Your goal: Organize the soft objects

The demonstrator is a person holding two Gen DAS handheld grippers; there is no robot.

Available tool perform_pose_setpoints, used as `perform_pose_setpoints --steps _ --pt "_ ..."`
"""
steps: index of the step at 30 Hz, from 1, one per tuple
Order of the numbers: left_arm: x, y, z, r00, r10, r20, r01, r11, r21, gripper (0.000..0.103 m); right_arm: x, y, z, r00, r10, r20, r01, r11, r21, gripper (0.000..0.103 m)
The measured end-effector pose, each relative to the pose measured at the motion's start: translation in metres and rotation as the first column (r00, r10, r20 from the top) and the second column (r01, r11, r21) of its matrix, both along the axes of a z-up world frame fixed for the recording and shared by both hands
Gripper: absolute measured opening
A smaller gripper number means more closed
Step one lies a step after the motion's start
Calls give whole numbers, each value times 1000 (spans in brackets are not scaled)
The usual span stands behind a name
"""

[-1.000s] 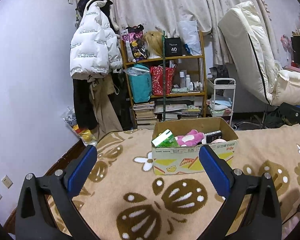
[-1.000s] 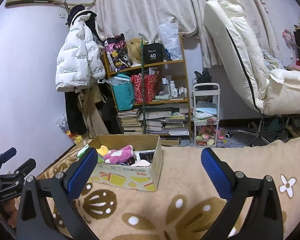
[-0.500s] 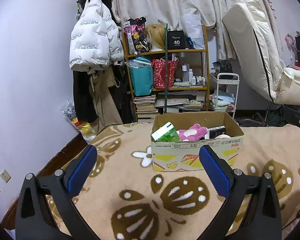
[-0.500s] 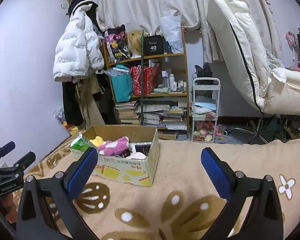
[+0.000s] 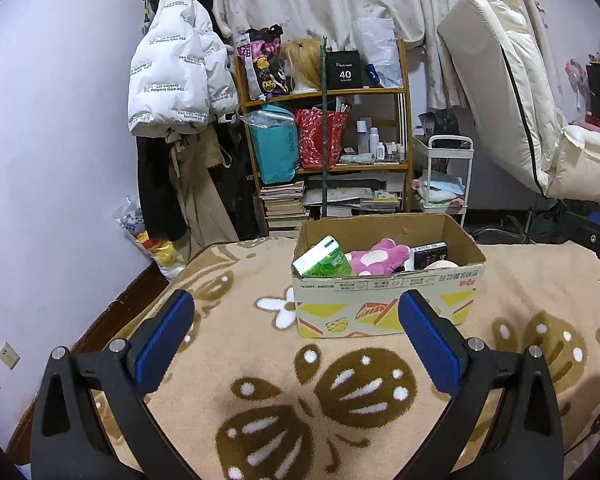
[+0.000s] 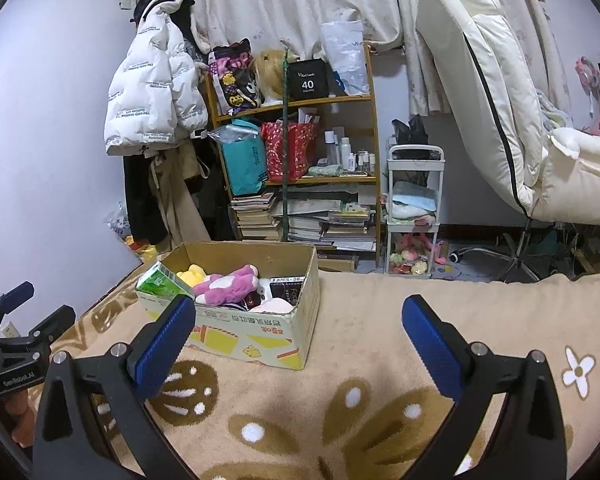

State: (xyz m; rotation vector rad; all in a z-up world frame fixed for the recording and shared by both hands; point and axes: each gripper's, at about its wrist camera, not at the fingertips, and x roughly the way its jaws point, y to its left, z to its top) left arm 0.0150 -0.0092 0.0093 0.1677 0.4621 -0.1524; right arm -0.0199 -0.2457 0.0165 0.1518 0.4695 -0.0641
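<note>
on the flowered blanket (image 5: 260,364) at twelve o'clock sat the cardboard box (image 5: 384,304), larger in both views than a second before, so both tools were closing on it. left tool (image 5: 296,336) and right tool (image 6: 298,338) gaped wide, holding nothing. pink plush (image 5: 376,258) lay inside; only the right view showed the yellow plush (image 6: 192,274).

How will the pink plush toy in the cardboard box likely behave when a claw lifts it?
The pink plush toy looks fluffy and limp, so it would probably squash and droop. It seems light. Its limbs overlap neighbouring items in the cardboard box, so it may drag them.
</note>
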Motion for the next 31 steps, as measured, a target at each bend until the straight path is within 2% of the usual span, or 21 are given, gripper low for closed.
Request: perform_pose_setpoints --steps 31 --pt "0 -2 2 999 -36 22 36 999 -6 101 -3 -1 2 1000 -7 21 7 1000 -5 103"
